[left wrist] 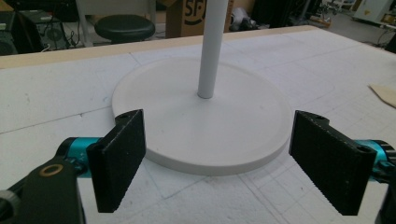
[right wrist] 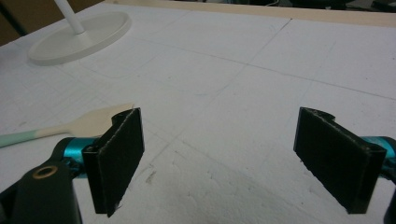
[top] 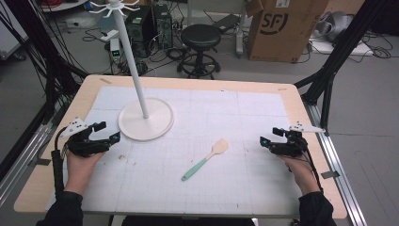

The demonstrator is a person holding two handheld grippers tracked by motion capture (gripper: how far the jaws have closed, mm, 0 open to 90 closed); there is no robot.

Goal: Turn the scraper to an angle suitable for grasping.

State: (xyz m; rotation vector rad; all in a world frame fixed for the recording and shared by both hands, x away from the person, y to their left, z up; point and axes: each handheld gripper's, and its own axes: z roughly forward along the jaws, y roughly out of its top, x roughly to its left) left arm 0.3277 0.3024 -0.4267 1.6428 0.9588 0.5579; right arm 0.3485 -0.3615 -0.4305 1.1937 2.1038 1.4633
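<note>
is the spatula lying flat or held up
Lying flat on the table mat: the spatula rests between both open grippers, untouched.

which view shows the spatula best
The high view: the whole spatula lies flat on the table, green handle to pale blade, between the two grippers. The right gripper view catches the blade and part of the handle behind its jaw. The left gripper view shows just a blade corner.

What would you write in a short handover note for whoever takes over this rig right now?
Left gripper: open, holding nothing, beside the white stand's base.
Right gripper: open, holding nothing, near the table's right edge.
Spatula: flat on the white mat between the grippers, green handle toward the person, wooden blade away.
Done: nothing visible; the spatula is untouched.
Left: probably grasp the spatula; the right gripper looks nearer its blade.
</note>
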